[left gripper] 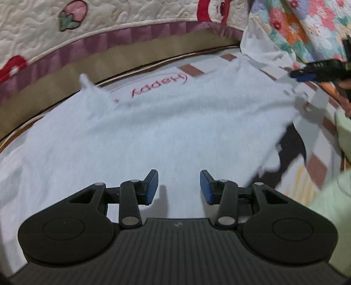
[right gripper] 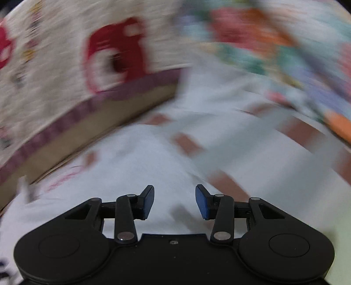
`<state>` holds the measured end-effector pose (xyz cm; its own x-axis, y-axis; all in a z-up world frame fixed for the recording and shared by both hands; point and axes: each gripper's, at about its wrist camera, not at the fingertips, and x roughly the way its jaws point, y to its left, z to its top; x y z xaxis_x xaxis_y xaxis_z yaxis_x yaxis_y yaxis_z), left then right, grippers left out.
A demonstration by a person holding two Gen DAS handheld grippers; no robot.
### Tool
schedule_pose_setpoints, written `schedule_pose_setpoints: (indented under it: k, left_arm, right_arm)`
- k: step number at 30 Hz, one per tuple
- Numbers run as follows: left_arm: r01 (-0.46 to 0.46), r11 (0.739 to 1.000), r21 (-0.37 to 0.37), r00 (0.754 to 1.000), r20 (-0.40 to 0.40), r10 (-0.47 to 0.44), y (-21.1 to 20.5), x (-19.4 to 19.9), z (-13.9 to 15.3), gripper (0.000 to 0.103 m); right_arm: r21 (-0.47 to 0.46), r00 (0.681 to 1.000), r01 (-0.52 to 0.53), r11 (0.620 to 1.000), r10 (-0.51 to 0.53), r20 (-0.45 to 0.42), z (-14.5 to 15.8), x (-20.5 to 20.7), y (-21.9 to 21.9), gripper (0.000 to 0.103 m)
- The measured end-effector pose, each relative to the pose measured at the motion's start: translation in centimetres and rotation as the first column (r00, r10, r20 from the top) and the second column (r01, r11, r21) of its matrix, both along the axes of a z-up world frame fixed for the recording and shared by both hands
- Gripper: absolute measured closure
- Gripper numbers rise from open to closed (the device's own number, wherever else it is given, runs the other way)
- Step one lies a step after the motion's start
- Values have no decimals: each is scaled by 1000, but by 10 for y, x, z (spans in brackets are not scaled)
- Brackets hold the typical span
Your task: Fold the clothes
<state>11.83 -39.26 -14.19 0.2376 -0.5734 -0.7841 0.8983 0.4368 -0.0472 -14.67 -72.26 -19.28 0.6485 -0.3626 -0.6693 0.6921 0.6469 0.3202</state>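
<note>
A white garment [left gripper: 164, 127] with pink lettering lies spread over the bed, its edges blurred. My left gripper [left gripper: 178, 186] hovers low over its near part, jaws open and nothing between the blue pads. In the left wrist view my right gripper [left gripper: 296, 75] shows at the far right, just past the garment's right edge. The right wrist view is heavily blurred. There my right gripper [right gripper: 174, 200] stands open above the white garment [right gripper: 131, 162] with nothing between its pads.
A cream quilt [left gripper: 131, 15] with strawberry patches and a purple border rises behind the bed. A floral blanket [left gripper: 307, 28] is heaped at the back right. A brown-checked sheet [left gripper: 316, 153] and a dark item [left gripper: 291, 149] lie beside the garment. A pale green sleeve [left gripper: 329, 208] is at the right.
</note>
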Motion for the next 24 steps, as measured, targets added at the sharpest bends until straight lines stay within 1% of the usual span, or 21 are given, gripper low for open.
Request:
schedule_pose_setpoints:
  k: [1, 3, 5, 7, 9, 13, 14, 15, 16, 17, 19, 21, 24]
  left_arm:
    - [-1, 1000, -2, 1000, -3, 1, -10, 5, -1, 62]
    - [-10, 1000, -13, 1000, -11, 10, -28, 14, -6, 62]
    - [-26, 999, -23, 999, -29, 25, -44, 24, -12, 62]
    - [-41, 999, -34, 998, -49, 39, -56, 33, -18, 62]
    - [-54, 998, -39, 996, -69, 51, -63, 38, -25, 62]
    - [-60, 997, -38, 993, -107, 56, -70, 40, -37, 62]
    - [-58, 998, -36, 993, -109, 54, -70, 39, -39, 62]
    - [-57, 998, -35, 993, -105, 53, -70, 38, -42, 62]
    - [-57, 998, -33, 993, -101, 53, -70, 37, -44, 62]
    - [-56, 998, -31, 994, -97, 53, -69, 36, -47, 62]
    - [-54, 998, -29, 995, -84, 52, -70, 32, -49, 62]
    - [-55, 998, -28, 996, -75, 52, -69, 29, -47, 62]
    - [-63, 997, -39, 994, -93, 59, -66, 30, -43, 62]
  right_arm:
    - [-6, 997, -75, 997, 75, -14, 5, 21, -8, 56]
    - [-69, 976, -211, 975, 207, -69, 13, 68, -24, 55]
    - [-104, 951, -293, 951, 278, -133, 10, 106, -42, 55]
    - [-126, 939, -315, 940, 290, -187, 0, 138, -62, 55]
    - [-121, 932, -318, 940, 286, -224, -17, 159, -84, 55]
    - [-93, 919, -328, 940, 295, -260, -51, 167, -93, 53]
    - [-114, 923, -331, 937, 296, -247, -55, 164, -89, 53]
    - [-138, 927, -336, 932, 301, -226, -56, 159, -84, 63]
    - [-165, 930, -340, 926, 304, -209, -57, 154, -79, 87]
    - [-197, 931, -342, 919, 303, -201, -56, 150, -73, 93]
    - [-266, 932, -344, 900, 293, -215, -52, 146, -62, 94]
    - [-314, 934, -340, 886, 278, -227, -46, 144, -53, 94]
    - [-390, 937, -330, 859, 251, -242, -34, 142, -42, 97]
